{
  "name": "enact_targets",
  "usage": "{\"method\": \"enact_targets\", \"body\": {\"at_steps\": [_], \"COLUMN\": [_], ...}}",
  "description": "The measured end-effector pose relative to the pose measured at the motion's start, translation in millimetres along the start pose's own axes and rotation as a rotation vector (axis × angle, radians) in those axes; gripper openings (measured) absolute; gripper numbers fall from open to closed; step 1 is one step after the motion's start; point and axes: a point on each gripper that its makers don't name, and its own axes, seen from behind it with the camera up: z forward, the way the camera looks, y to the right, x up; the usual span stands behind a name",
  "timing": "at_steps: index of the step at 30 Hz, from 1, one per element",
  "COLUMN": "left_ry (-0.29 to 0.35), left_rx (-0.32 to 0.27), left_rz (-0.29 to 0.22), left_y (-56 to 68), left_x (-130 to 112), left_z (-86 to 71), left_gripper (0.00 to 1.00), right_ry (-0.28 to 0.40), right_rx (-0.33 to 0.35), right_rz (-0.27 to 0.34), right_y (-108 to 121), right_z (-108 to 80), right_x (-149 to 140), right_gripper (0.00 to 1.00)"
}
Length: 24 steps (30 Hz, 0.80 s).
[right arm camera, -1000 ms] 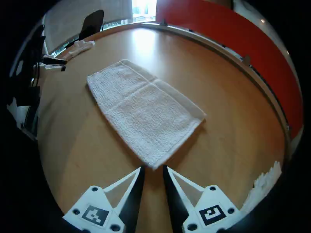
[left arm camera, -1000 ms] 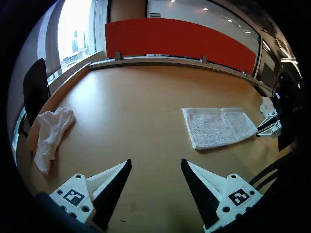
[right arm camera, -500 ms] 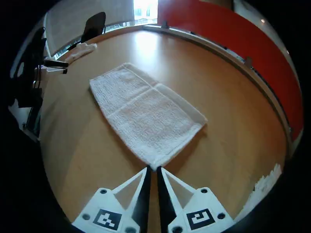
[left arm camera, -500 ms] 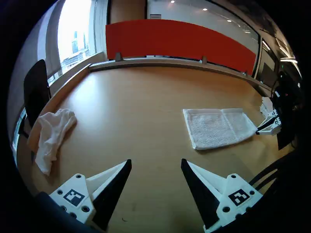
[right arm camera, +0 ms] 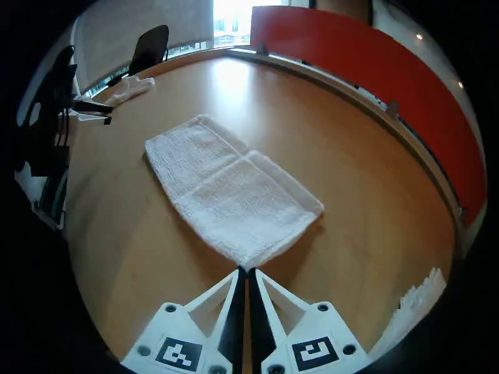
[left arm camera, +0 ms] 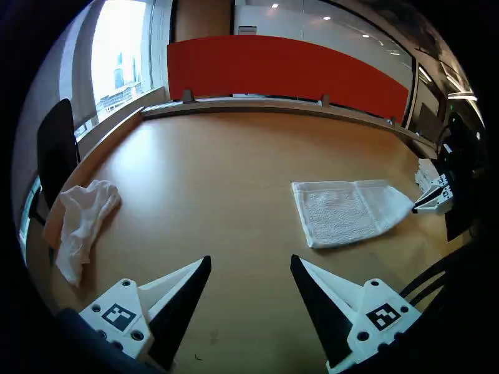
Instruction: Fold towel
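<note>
A white folded towel lies flat on the wooden table, off to the right in the left gripper view. My right gripper is shut on the near corner of the towel, and that corner is raised a little off the table. From the left gripper view, the right gripper sits at the towel's far right tip. My left gripper hovers open over bare wood, well short of the towel, with nothing between its fingers. It also appears at the far left of the right gripper view as the left gripper.
A crumpled white cloth lies near the table's left edge, beside a black chair. A red panel stands along the far edge. White crumpled paper sits near the right gripper's side of the table.
The right gripper's fingers have come together on the towel's near corner and lifted it slightly, bunching that end. The left gripper has stayed put and open.
</note>
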Motion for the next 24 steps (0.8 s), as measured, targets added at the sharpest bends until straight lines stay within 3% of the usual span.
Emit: {"method": "enact_targets", "body": {"at_steps": [14,24], "left_ry": [-0.002,0.001], "left_rx": [-0.002,-0.005], "left_rz": [-0.006,-0.005], "left_y": [-0.4,1.5], "left_x": [3.3,5.2], "left_z": [0.9,0.0], "left_gripper": [0.94,0.94], "right_ry": [0.045,0.077], "right_rx": [-0.048,-0.052], "right_rz": [0.005,-0.031], "right_y": [13.4,12.7], "right_z": [-30.6,-43.7], "right_x": [20.6,41.7], "right_gripper": [0.03,0.03]}}
